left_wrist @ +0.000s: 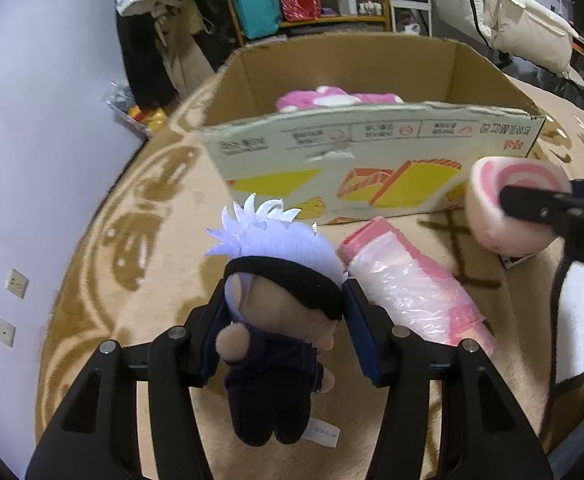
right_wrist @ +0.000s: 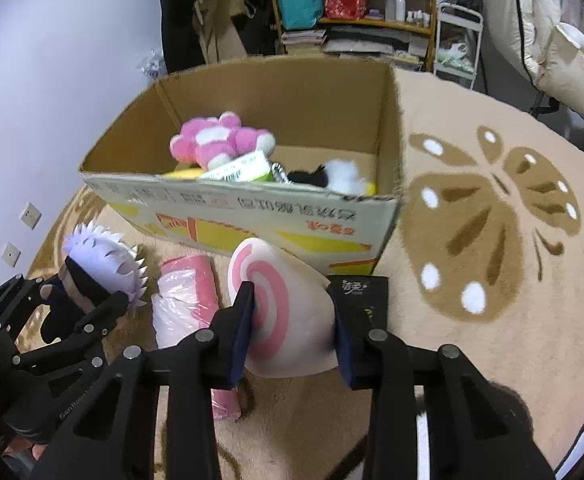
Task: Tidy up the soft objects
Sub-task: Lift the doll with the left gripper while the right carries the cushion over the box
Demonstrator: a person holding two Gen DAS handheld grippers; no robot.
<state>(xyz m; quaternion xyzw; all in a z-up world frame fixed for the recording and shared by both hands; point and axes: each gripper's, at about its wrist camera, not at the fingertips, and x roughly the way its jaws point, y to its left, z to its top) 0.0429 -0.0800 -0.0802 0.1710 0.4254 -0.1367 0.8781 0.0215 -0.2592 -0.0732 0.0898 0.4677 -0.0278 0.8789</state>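
Clamped in the left gripper [left_wrist: 283,312]: a small plush doll with white spiky hair, black blindfold and dark suit [left_wrist: 275,320], tiny unreadable print on its tag. Squeezed in the right gripper [right_wrist: 292,320]: a cream plush roll with pink swirl [right_wrist: 287,312]. Between them, on the beige patterned blanket [right_wrist: 472,360]: a plastic-wrapped pink bundle [left_wrist: 412,284]. Beyond, toward the blanket's far edge: an open cardboard box with upside-down Chinese print [right_wrist: 251,204], holding a pink-and-white plush toy [right_wrist: 219,140].

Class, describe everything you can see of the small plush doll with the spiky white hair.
The plush doll is a soft fabric figure with spiky white felt hair, a black band across its eyes, a tan face and hands, and a dark navy outfit with a white tag at its feet. The left gripper is shut on its head, pads pressing both sides, body hanging towards the camera. It is in front of the cardboard box, beside a pink plastic-wrapped roll.
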